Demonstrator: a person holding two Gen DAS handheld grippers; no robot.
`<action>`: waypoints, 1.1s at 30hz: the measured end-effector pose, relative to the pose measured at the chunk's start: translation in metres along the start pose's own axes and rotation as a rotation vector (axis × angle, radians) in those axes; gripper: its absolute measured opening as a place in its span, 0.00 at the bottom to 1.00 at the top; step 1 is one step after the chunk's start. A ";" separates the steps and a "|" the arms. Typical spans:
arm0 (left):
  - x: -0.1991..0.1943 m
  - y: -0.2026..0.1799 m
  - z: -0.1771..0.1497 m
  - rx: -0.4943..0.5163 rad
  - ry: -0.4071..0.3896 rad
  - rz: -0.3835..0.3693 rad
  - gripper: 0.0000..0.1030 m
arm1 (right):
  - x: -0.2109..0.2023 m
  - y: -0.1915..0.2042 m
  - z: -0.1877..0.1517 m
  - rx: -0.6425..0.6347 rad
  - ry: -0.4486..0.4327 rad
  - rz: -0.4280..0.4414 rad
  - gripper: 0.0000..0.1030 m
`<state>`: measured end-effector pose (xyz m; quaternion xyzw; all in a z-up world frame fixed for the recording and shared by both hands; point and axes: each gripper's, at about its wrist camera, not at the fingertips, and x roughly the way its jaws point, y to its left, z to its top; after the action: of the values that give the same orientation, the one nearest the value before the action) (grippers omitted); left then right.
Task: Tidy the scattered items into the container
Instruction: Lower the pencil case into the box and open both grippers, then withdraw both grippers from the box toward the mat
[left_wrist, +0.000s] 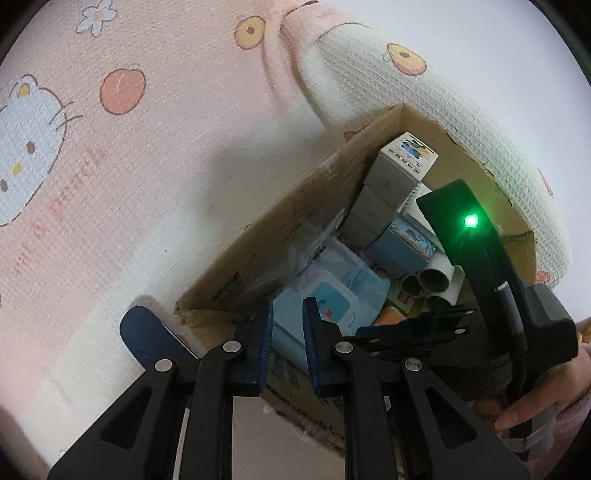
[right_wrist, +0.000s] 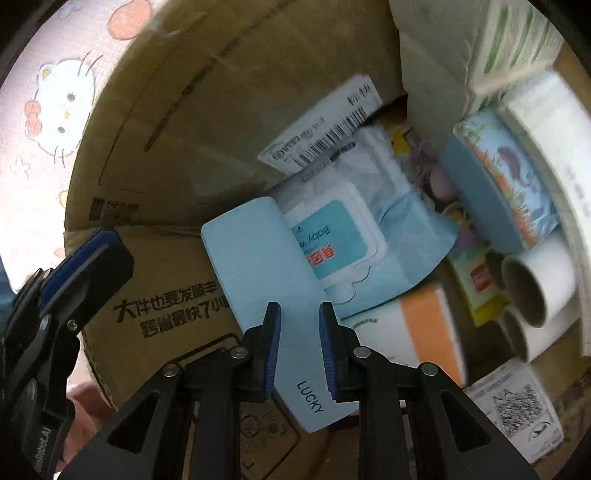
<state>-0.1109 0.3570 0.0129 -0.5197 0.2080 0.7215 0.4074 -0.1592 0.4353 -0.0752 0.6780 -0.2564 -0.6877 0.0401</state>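
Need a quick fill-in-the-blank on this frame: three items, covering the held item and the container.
1. The right gripper holds a light blue case printed with the word ____.
2. The case hangs over an open ____ box.
3. Seen from the left wrist, the light on the right gripper glows ____.
Missing words: LUCKY; cardboard; green.

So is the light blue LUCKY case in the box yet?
Not set down: the right gripper holds the LUCKY case over the cardboard box, above the wipes pack.

The left gripper (left_wrist: 288, 325) is hovering nearly closed over the cardboard box (left_wrist: 280, 221) rim — holding nothing.
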 end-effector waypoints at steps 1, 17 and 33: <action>0.000 -0.001 -0.001 0.005 0.001 -0.001 0.18 | -0.001 0.000 -0.001 0.005 0.001 0.012 0.18; 0.002 -0.003 -0.004 0.005 0.026 -0.061 0.18 | -0.007 0.011 -0.011 0.011 0.049 0.070 0.18; 0.020 -0.019 0.010 0.073 0.178 -0.041 0.18 | -0.038 -0.010 0.001 -0.043 0.059 -0.031 0.43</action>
<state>-0.1043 0.3827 0.0001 -0.5710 0.2587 0.6558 0.4206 -0.1545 0.4592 -0.0446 0.7010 -0.2297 -0.6732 0.0517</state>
